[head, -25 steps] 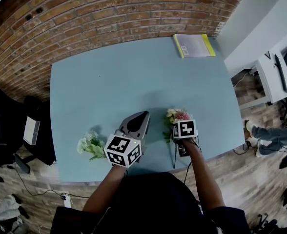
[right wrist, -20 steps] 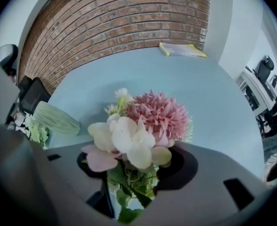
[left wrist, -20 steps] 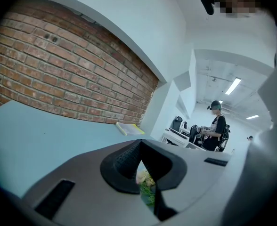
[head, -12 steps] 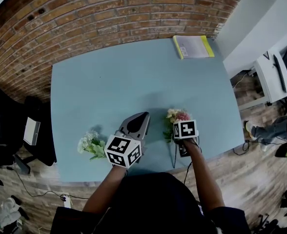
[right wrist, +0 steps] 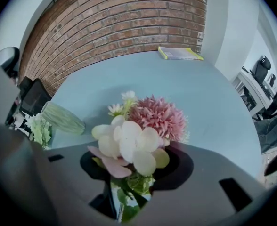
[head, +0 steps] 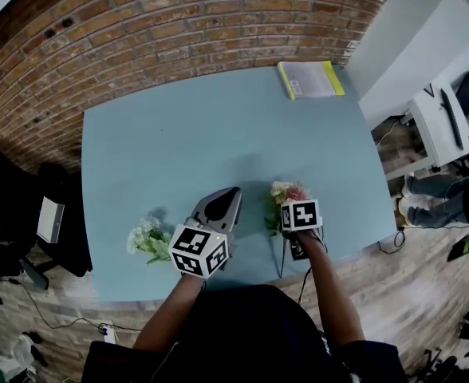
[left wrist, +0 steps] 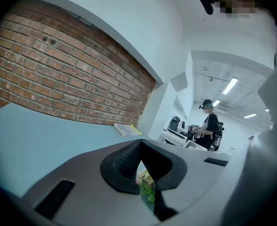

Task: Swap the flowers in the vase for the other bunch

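Here, the R gripper (right wrist: pixel 129 178) points steeply down over the stems of a pink-and-cream flower bunch (right wrist: pixel 138 131), which lies on the pale blue tabletop (head: pixel 218 134) near its front edge, blooms away from the person. Its jaws have just been closing and stand partway in, w/ stems and leaves between them. A sliver of table shows beside the stem, so no firm pinch is seen yet. The blooms fill much of the R gripper view.

The L gripper (left wrist: pixel 139 142) is held close to level, aimed across the table, jaw tips together and nothing held.

To the L of the pink bunch in the R gripper view sits a pale green ribbed vase (right wrist: pixel 63 118), near a white-and-green flower bunch (head: pixel 145 238). Whether the vase is upright or tipped can't be told. The L gripper covers that spot in the head view. The white bunch lies on the table just L of the L gripper's marker cube.

A yellow-edged booklet (head: pixel 310 78) rests at the far edge by the red brick wall (head: pixel 179 22). A black chair (head: pixel 11 206) stands off the table's L side.

Vs. a sec ago, both grippers and both bunches sit where they were.

Both forearms (head: pixel 326 294) reach out from the body, about parallel.
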Demonstrator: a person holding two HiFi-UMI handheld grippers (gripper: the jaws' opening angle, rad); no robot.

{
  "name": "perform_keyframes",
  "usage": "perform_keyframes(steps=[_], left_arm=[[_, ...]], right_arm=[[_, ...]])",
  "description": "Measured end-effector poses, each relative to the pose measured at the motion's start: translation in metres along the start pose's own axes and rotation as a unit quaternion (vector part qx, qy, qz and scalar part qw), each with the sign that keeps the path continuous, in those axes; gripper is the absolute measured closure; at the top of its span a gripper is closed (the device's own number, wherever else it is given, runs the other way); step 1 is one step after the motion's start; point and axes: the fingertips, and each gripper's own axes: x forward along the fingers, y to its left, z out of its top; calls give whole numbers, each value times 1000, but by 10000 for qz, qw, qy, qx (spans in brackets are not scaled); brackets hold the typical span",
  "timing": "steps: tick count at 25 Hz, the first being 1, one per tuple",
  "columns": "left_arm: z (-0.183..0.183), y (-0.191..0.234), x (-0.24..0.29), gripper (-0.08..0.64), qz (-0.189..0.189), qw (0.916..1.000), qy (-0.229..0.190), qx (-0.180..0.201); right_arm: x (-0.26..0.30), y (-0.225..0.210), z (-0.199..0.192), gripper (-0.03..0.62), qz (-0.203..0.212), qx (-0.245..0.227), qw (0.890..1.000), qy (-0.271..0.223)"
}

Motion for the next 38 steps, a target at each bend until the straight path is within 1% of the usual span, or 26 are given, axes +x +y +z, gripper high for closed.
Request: perform_keyframes(steps=[10,20,29,38], left_arm=[[6,-4,-17,555,-82,9999,-39,64],[10,-5,-44,555,-141,9997,-74,171],[13,-3,-73,555,-164,9994,-118,272],[15,0,-102,555,-139,9991,-184,343]], right_arm=[[-16,13,1,402,-54,-7,9999,-144],[-38,34,9,413,-66,3,9988,-476],[-63,59,19,433,-63,39,9961,-876],[-93,87,38,437,-30,-36,9898,-1424]])
